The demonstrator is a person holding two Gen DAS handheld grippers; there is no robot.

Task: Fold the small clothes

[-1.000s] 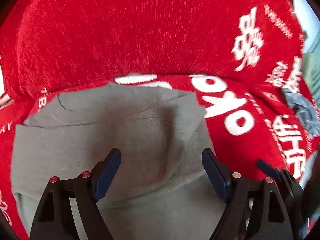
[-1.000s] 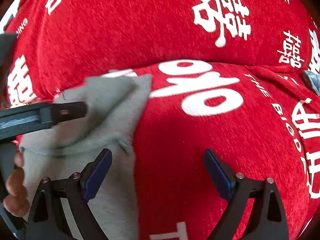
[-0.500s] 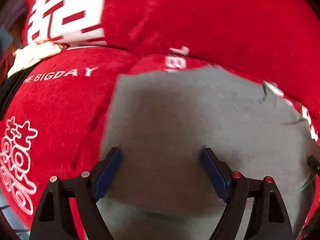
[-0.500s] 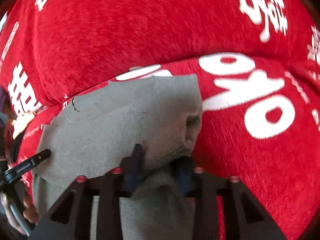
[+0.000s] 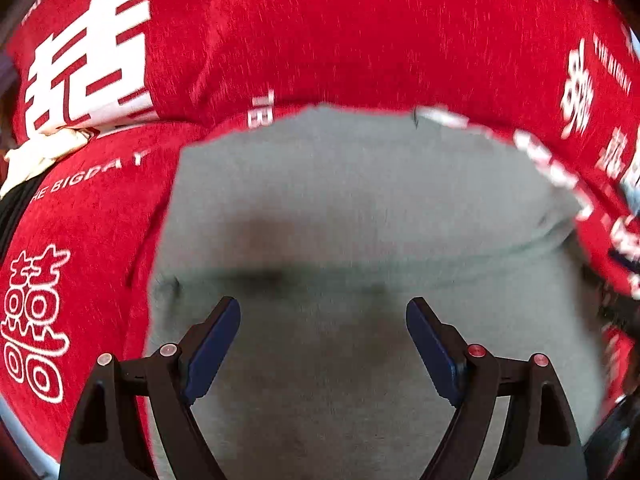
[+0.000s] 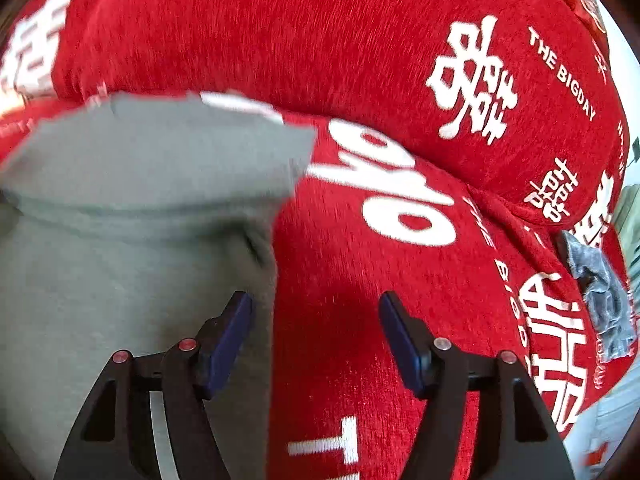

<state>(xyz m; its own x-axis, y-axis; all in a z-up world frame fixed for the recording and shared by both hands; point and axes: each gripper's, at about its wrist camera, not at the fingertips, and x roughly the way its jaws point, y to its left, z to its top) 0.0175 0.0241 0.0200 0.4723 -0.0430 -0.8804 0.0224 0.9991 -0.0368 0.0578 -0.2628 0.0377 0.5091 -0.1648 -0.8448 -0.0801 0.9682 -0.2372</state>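
A small grey garment (image 5: pixel 360 216) lies folded on a red cover with white lettering (image 5: pixel 320 32). A fold edge runs across it. My left gripper (image 5: pixel 323 320) is open and empty, hovering over the near part of the grey cloth. In the right wrist view the grey garment (image 6: pixel 132 208) fills the left side. My right gripper (image 6: pixel 316 312) is open and empty, straddling the garment's right edge, its left finger (image 6: pixel 228 332) over grey cloth and its right finger over the red cover (image 6: pixel 400 40).
A crumpled blue-grey cloth (image 6: pixel 600 296) lies on the red cover at the right. A cream cloth (image 5: pixel 36 156) and something dark sit at the far left edge. The red cover rises behind the garment like a backrest.
My right gripper was shut on a bunch of the grey cloth half a second ago; it has let go and opened. The garment lies flatter, with a fold across it. The left gripper shifted right.
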